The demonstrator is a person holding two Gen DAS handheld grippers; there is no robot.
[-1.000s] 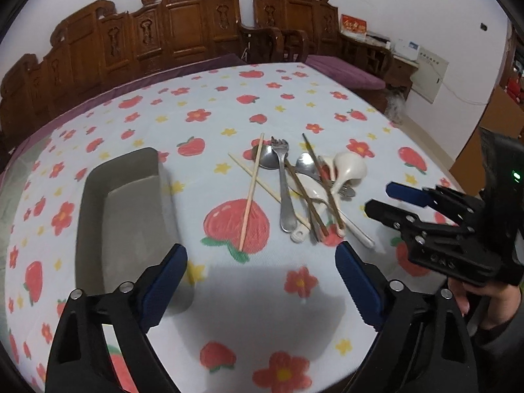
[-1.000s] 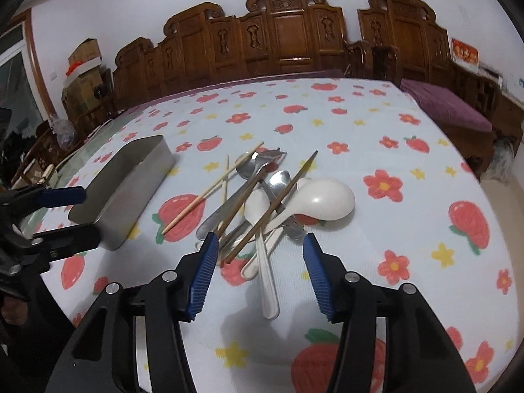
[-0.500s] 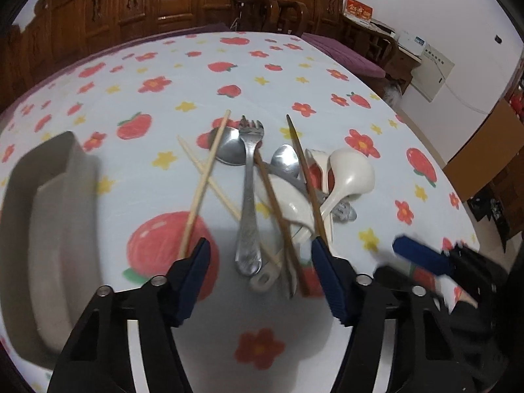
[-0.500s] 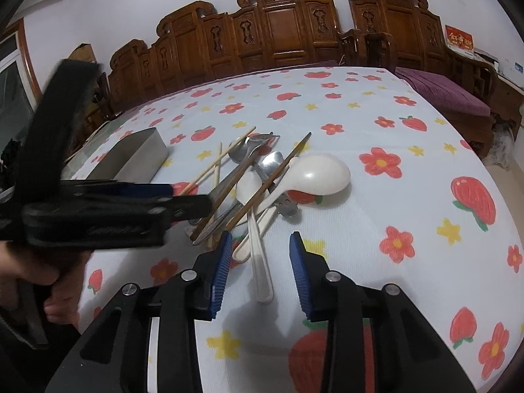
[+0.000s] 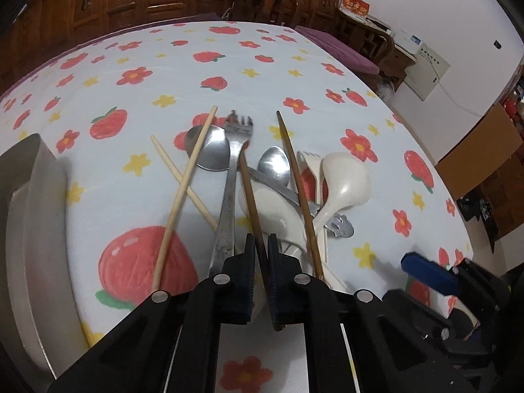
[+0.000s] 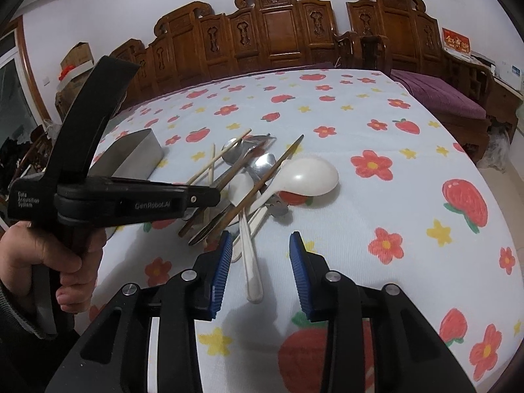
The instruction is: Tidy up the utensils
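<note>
A pile of utensils lies mid-table: two pale chopsticks (image 5: 183, 193), a metal fork (image 5: 229, 183), metal spoons (image 5: 209, 150), two dark brown chopsticks and white ceramic spoons (image 5: 344, 183). My left gripper (image 5: 261, 245) is shut on the near end of one dark chopstick (image 5: 250, 193); it shows from the side in the right wrist view (image 6: 209, 196). My right gripper (image 6: 261, 245) is open and empty, its blue pads just short of a white spoon handle (image 6: 249, 262). The other dark chopstick (image 6: 265, 180) lies across the pile.
A grey metal tray (image 5: 29, 229) stands at the left of the pile, also in the right wrist view (image 6: 131, 157). The table has a strawberry-and-flower cloth (image 6: 393, 131). Carved wooden chairs (image 6: 278, 32) line the far side.
My left gripper moved forward and down onto the pile and closed on a dark chopstick. My right gripper stayed open, edging closer to the white spoon handle.
</note>
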